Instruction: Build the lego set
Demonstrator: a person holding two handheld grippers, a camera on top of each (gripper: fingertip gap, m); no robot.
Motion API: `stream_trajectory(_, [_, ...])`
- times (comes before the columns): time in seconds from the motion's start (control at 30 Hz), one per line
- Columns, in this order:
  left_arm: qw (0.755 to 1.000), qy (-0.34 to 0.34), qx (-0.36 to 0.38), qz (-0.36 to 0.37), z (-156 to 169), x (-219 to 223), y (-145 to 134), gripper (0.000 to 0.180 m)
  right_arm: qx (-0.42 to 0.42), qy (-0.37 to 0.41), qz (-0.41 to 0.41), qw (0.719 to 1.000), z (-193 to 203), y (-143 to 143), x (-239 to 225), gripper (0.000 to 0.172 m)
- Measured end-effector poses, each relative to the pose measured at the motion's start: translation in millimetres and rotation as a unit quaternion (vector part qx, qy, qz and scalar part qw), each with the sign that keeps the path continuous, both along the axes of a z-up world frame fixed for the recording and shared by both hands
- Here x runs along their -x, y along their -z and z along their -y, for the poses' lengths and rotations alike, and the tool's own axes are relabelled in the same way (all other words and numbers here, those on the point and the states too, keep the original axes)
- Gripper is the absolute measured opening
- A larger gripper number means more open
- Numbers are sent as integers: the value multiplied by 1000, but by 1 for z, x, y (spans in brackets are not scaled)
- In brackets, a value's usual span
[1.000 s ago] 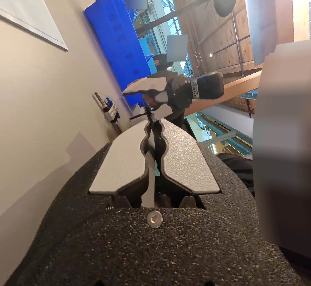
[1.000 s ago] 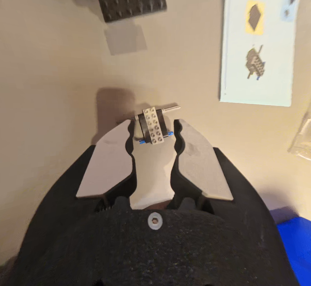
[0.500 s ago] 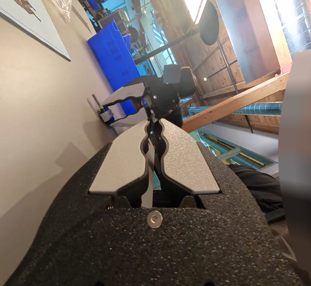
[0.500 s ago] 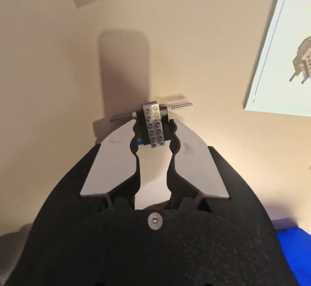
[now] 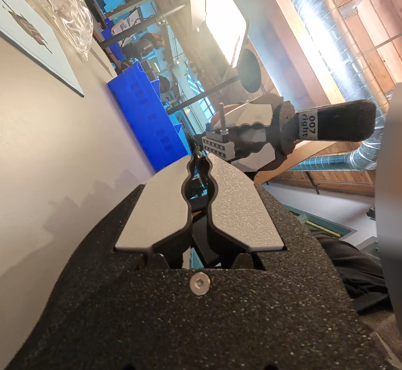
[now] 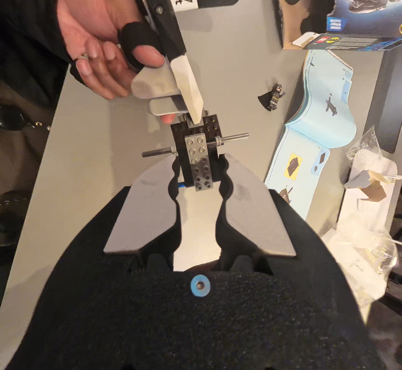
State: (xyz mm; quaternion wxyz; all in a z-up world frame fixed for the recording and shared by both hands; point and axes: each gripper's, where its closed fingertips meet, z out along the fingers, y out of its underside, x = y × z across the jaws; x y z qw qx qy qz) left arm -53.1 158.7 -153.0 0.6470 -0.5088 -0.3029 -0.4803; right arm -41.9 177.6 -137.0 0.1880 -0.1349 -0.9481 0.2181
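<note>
right jaws (image 6: 201,169) clamp small brick assembly (image 6: 199,160) by its black sides | left jaws (image 5: 199,159) pinch black plate (image 6: 208,123) | light, rigid, snaps apart; avoid axle (image 6: 233,138)

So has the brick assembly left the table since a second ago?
Yes. The brick assembly, gripped in the right gripper, is now lifted clear above the table, meeting the left gripper.

My right gripper (image 6: 201,164) is clamped, both pads pressing the sides of a small brick assembly (image 6: 196,159) held above the table. My left gripper (image 6: 195,118) angles down from my bare left hand (image 6: 102,39), fingers nearly together, pinching a black studded plate (image 6: 208,126).
</note>
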Motion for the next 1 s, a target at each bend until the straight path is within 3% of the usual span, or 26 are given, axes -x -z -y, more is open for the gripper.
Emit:
stream_trajectory(0.47, [1000,1,-27,3,4,-7,-6,8,-137,-11,66,988,9,14,3,34])
stream_trajectory(1.0, [997,-9,-53,49,5,-1,-7,8,-150,5,72,986,12,13,8,35])
